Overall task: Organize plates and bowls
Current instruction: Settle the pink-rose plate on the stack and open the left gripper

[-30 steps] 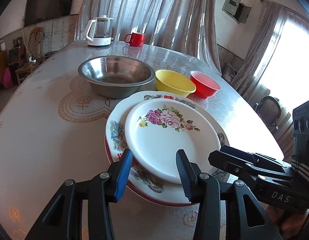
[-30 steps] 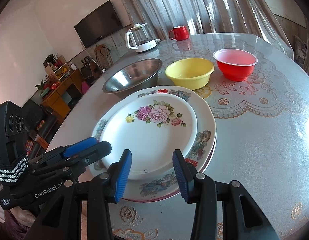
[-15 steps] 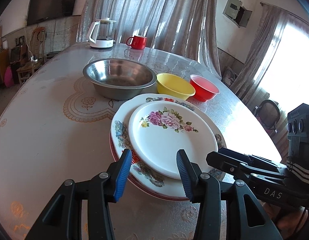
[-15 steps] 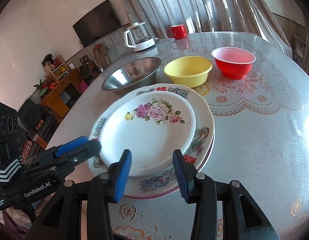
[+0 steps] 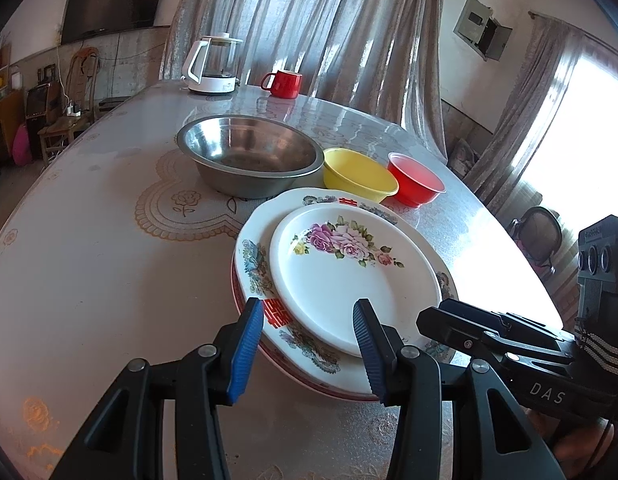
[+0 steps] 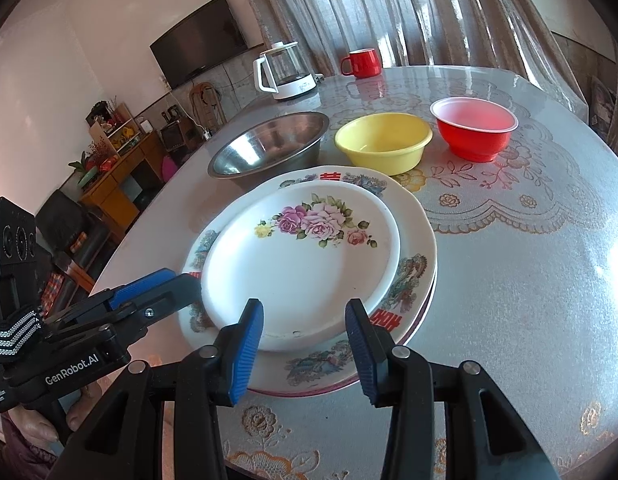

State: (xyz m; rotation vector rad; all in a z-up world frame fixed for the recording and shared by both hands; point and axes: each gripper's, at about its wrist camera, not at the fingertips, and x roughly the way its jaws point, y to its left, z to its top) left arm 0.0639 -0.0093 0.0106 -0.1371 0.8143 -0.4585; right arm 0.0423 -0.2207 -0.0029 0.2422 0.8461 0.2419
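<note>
Two plates sit stacked near the counter's (image 5: 89,264) edge: a rose plate (image 5: 349,280) on a larger plate (image 5: 253,264). Behind stand three bowls: steel (image 5: 249,160), yellow (image 5: 359,176), red (image 5: 415,184). Farther back are one kettle (image 5: 213,66) and one mug (image 5: 285,83). Left gripper (image 5: 309,344) and right gripper (image 6: 304,340) hover released, grasping nothing.
</note>
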